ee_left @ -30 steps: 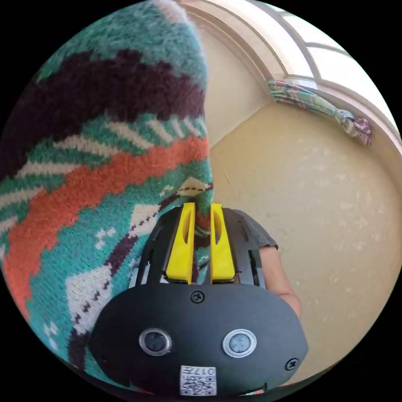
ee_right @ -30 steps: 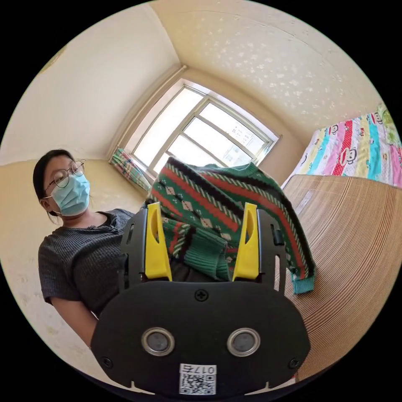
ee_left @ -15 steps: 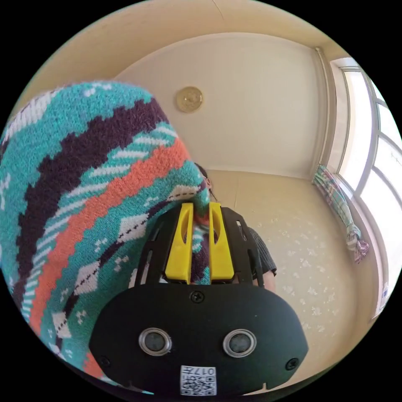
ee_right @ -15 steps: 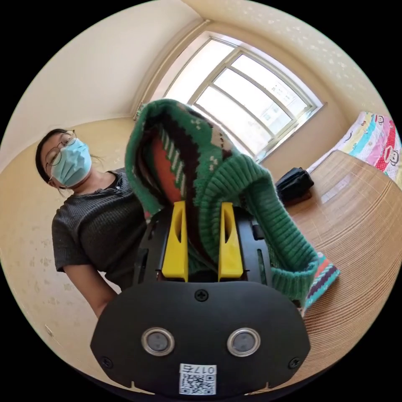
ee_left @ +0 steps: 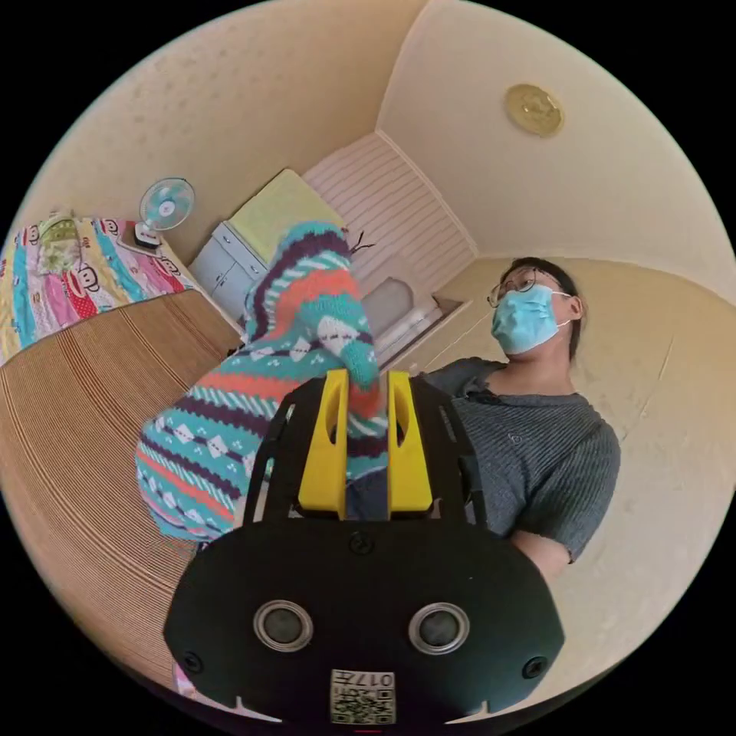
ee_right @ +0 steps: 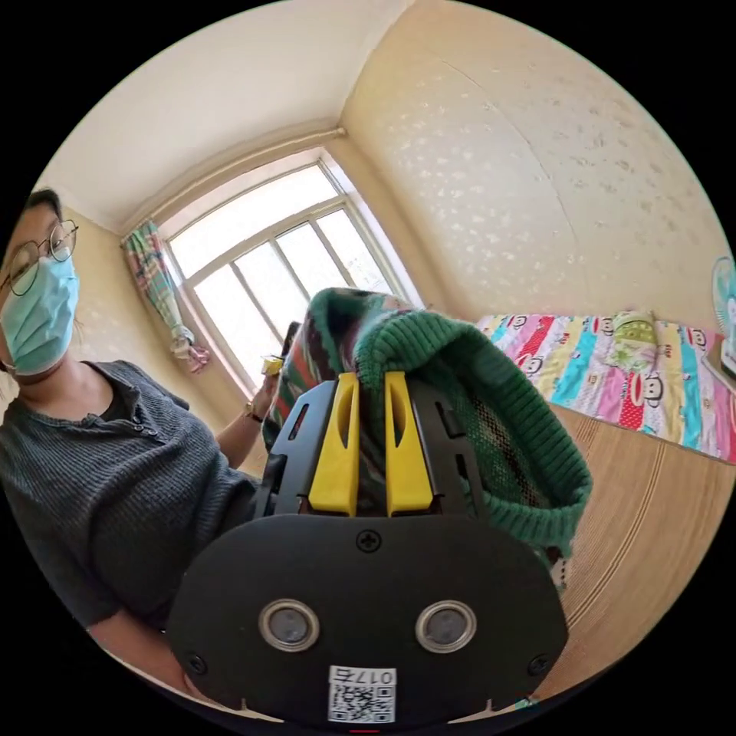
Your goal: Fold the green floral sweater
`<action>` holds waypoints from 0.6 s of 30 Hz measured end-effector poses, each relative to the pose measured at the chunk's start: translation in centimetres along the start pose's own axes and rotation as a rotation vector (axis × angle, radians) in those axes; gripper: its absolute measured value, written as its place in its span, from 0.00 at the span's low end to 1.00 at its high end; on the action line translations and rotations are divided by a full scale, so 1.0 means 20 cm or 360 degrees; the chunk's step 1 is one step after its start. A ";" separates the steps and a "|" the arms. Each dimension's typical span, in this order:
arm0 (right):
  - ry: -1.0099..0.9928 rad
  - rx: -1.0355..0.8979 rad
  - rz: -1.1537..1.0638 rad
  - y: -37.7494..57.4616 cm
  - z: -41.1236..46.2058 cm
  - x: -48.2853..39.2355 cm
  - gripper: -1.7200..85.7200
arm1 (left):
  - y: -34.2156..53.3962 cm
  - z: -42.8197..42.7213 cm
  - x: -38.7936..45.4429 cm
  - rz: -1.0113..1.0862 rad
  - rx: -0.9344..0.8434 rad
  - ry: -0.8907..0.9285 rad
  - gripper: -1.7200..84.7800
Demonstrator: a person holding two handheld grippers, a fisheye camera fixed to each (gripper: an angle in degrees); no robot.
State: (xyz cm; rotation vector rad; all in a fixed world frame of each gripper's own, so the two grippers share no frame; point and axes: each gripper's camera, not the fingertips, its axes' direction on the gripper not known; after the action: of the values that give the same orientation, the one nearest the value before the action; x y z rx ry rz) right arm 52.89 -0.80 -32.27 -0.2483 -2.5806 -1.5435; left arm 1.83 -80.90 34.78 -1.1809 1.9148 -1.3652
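The green sweater (ee_left: 253, 368) with red, dark and white patterned bands hangs in the air above a woven mat (ee_left: 84, 429). In the left gripper view, my left gripper (ee_left: 366, 387) is shut on a knit edge of it, and the rest drapes down to the left. In the right gripper view, my right gripper (ee_right: 371, 387) is shut on the sweater's (ee_right: 491, 406) ribbed green hem, which loops over and to the right of the jaws. A person (ee_left: 529, 429) in a grey top stands close behind both grippers.
A bamboo-look mat (ee_right: 652, 506) spreads below, with a colourful cartoon-print blanket (ee_right: 613, 368) along its far side. A small fan (ee_left: 165, 203) and a pale cabinet (ee_left: 230, 261) stand beyond it. A window (ee_right: 268, 276) with a tied curtain (ee_right: 165, 299) is behind the person.
My right gripper went from open a second ago to shut on the ribbed hem. Both cameras swung round a lot; the left gripper has kept its hold on the sweater.
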 end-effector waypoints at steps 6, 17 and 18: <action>0.0634 -0.0111 -0.0144 -0.05 0.20 -0.38 0.06 | -0.02 0.35 -0.02 -0.0020 0.0312 -0.0161 0.17; 0.1021 -0.0206 -0.0358 0.01 0.47 -0.75 0.06 | -0.31 1.32 -0.04 -0.0033 0.0130 -0.1183 0.25; 0.1008 -0.0200 -0.0354 0.02 0.46 -0.75 0.06 | -0.33 1.38 -0.07 -0.0034 0.0121 -0.1249 0.26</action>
State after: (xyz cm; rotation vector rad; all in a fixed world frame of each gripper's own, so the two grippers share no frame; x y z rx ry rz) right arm 67.51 6.37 -39.08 0.4611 -2.0627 -1.5306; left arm 26.77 -93.91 30.68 -1.4212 1.2756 -0.7842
